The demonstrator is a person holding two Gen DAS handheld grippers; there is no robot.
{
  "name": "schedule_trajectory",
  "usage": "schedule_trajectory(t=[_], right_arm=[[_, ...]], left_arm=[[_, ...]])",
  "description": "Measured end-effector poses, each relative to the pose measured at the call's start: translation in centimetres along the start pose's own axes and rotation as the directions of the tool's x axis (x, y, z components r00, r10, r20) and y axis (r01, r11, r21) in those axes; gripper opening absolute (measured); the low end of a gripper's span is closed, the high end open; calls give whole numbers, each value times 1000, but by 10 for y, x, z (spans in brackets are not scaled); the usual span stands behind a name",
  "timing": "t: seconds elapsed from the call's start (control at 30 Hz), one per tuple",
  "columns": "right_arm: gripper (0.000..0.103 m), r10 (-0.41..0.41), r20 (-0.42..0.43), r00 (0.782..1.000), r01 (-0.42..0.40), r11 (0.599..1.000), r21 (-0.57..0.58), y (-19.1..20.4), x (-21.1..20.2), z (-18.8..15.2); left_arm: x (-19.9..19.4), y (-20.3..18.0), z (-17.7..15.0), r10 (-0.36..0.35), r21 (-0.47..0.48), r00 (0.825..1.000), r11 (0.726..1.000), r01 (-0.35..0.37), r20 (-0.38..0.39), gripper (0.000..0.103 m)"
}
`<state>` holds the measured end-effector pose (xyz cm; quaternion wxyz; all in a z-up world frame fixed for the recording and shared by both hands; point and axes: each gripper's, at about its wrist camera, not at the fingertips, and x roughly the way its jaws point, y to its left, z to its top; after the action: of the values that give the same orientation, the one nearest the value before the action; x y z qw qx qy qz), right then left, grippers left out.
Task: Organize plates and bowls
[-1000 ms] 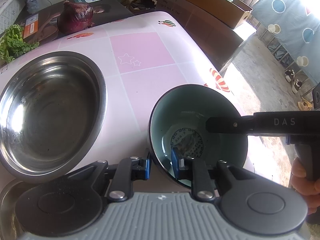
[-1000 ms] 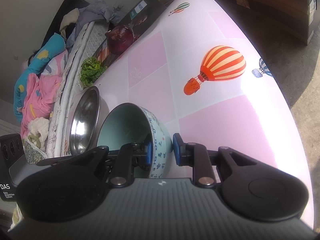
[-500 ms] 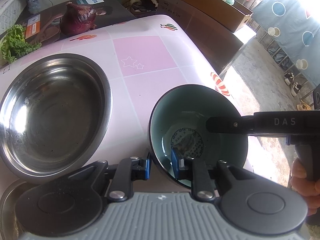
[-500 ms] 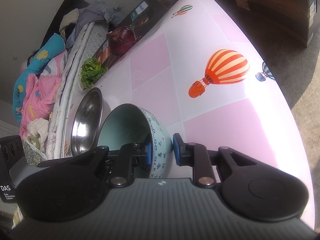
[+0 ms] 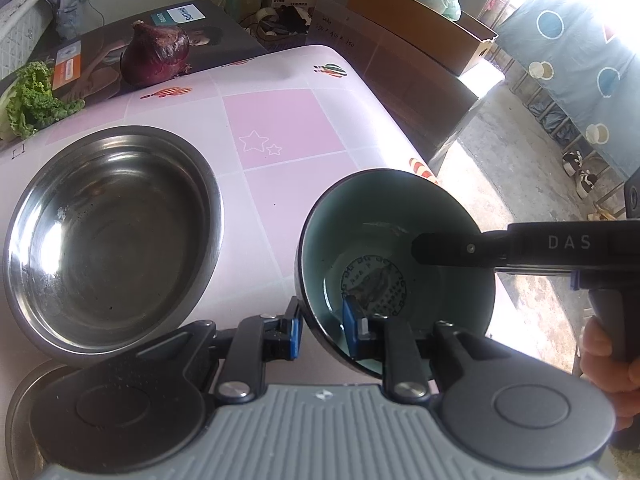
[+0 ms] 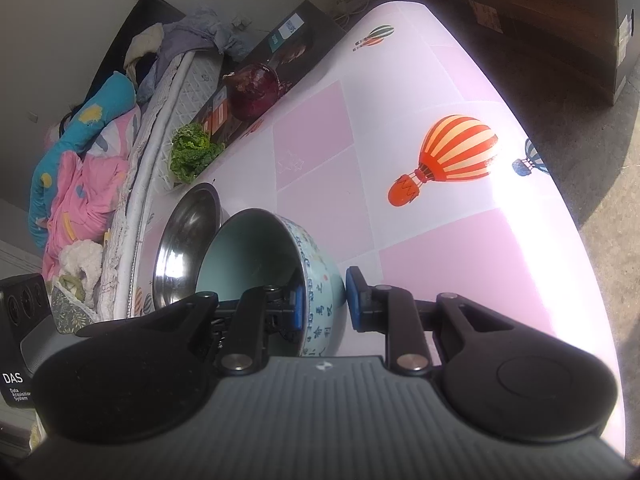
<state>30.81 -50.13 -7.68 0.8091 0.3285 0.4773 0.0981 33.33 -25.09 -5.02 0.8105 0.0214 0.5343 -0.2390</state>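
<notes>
A pale green ceramic bowl [image 5: 394, 256] with a blue-patterned outside [image 6: 316, 276] is held above the pink tablecloth. My left gripper [image 5: 320, 326] is shut on its near rim, one finger inside, one outside. My right gripper [image 6: 323, 300] is shut on the opposite rim the same way; its arm crosses the bowl in the left wrist view. A large steel bowl [image 5: 108, 236] stands on the table just left of the ceramic bowl, also in the right wrist view [image 6: 188, 240]. A steel plate's rim [image 5: 24, 396] shows under it at lower left.
A red onion [image 5: 156, 52] sits on a dark box [image 5: 200, 32] at the table's far edge, with lettuce [image 5: 32, 100] beside it. The table's right edge [image 5: 400, 132] drops to the floor. Cardboard boxes [image 5: 420, 20] stand beyond. Bedding [image 6: 80, 152] lies along the table's left side.
Both grippers have carried the ceramic bowl back toward the near side of the table; the steel bowl, onion and balloon print shifted in view. The grips are unchanged.
</notes>
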Motion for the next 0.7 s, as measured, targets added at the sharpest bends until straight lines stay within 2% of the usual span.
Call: schedule_trajectory(t=[0.37, 0.7], right_arm=[[20, 1, 19, 1000, 0, 1000, -23, 17, -14, 3], [20, 11, 21, 1000, -9, 998, -60, 48, -16, 10]], left_arm=[[-16, 0, 4, -8, -3, 999, 1000, 8, 35, 22], [-40, 14, 6, -2, -27, 997, 1000, 4, 74, 22]])
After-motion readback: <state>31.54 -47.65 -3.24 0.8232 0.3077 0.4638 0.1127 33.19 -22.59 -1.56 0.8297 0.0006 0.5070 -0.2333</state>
